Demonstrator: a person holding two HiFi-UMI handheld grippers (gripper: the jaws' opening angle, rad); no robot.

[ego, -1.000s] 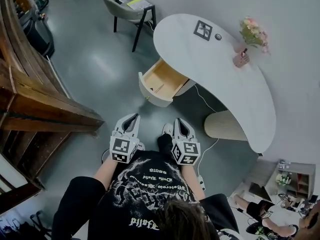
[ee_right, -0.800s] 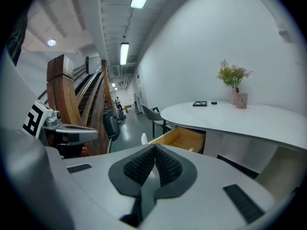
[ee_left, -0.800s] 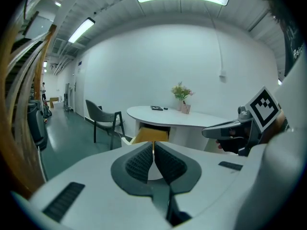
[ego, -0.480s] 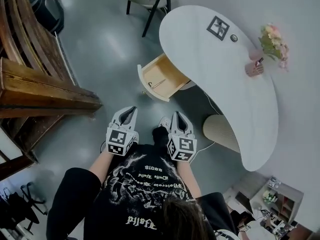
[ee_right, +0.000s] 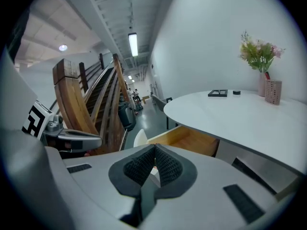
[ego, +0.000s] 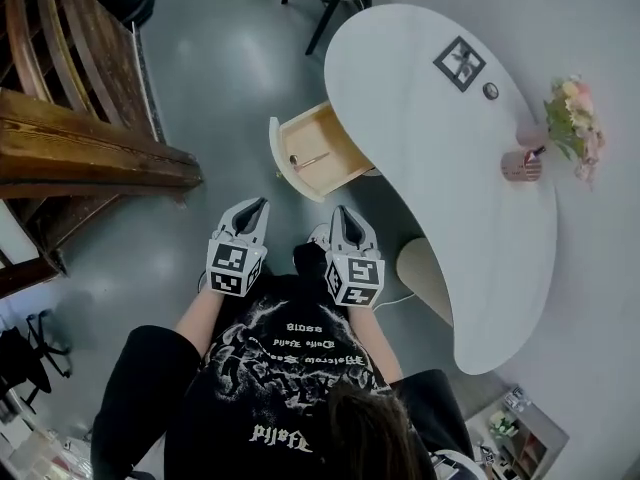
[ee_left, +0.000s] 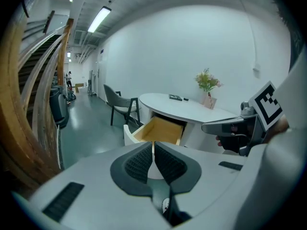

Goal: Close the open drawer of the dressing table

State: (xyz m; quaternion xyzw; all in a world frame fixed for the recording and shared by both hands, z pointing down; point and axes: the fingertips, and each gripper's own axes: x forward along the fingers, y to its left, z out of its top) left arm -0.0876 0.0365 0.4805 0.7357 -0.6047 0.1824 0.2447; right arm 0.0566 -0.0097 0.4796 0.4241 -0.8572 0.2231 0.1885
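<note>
**Open drawer** (ego: 318, 156) projecting from beneath the near-left edge of the dressing table (ego: 440, 188). Pale wooden interior exposed, a small slender item (ego: 306, 160) lying inside, curved white front (ego: 274, 151) turned toward the open floor.

**Tools.** Well short of that front, side by side: left gripper (ego: 258, 206) and right gripper (ego: 339, 214). Jaws of each pressed together, nothing held (ribbed pads (ee_left: 139, 163) meeting at the tip in both gripper views). No contact with the drawer yet.

**Step in hand, as judged:** the approach, with the push itself not begun.

**For a clean close:**
- Bring a closed tip squarely against the middle of the white front.
- Press straight along the drawer's line of travel, back under the tabletop.
- Keep the pressure central; off-centre pressure likely to skew it on its runners.
- No grasp needed.
- Ease off near the end, to spare the vase of flowers (ego: 520, 164) on the far side of the top any jolt.

**Further out:** wooden staircase (ego: 90, 153) at the left, well apart from the table.
</note>
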